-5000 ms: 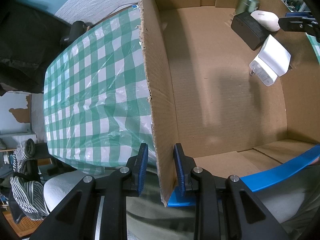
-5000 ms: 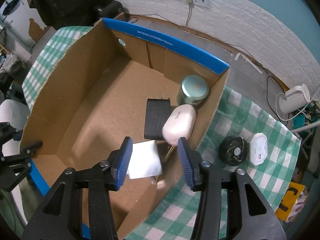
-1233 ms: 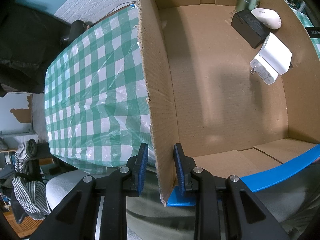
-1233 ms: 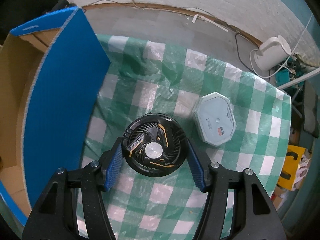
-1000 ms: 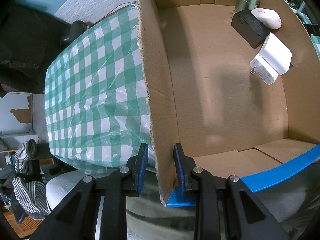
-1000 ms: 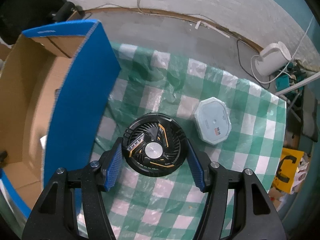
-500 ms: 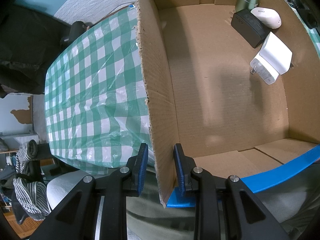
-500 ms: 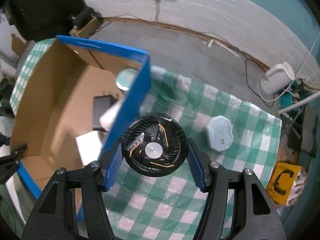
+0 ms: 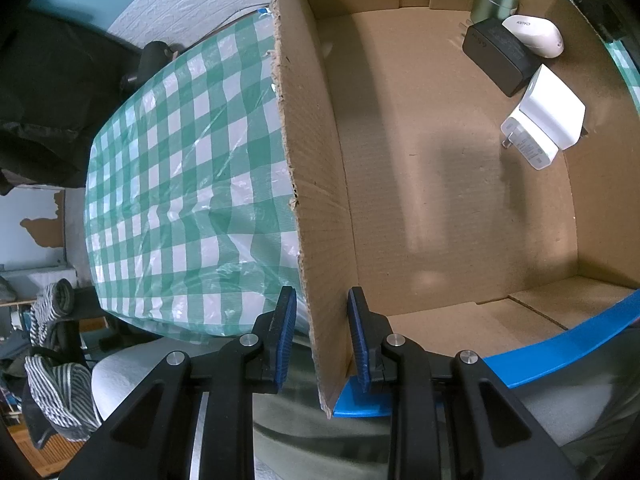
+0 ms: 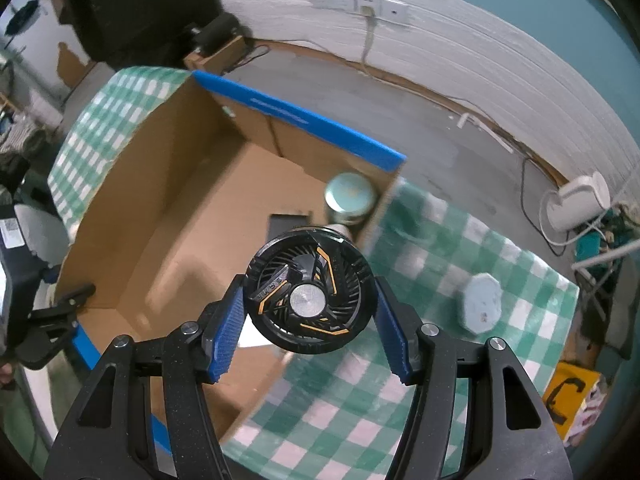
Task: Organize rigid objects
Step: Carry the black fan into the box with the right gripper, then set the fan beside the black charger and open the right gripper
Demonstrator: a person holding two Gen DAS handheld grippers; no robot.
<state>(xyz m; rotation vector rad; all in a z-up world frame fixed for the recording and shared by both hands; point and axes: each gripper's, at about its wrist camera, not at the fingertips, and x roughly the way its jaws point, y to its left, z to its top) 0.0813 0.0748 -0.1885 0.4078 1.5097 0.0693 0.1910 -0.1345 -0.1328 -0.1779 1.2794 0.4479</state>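
Black round plastic fan (image 10: pixel 310 298) sits clamped in the right gripper (image 10: pixel 310 330) above the brown cardboard box (image 10: pixel 168 200); next comes lowering it inside. The left gripper (image 9: pixel 318 334) pinches the box wall.

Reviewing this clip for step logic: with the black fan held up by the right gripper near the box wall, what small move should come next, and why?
Probably carry the black fan a little further over the cardboard box wall, then lower it onto bare floor. The right gripper is shut on it above the rim, and the left gripper clamps the near wall, steadying the box.
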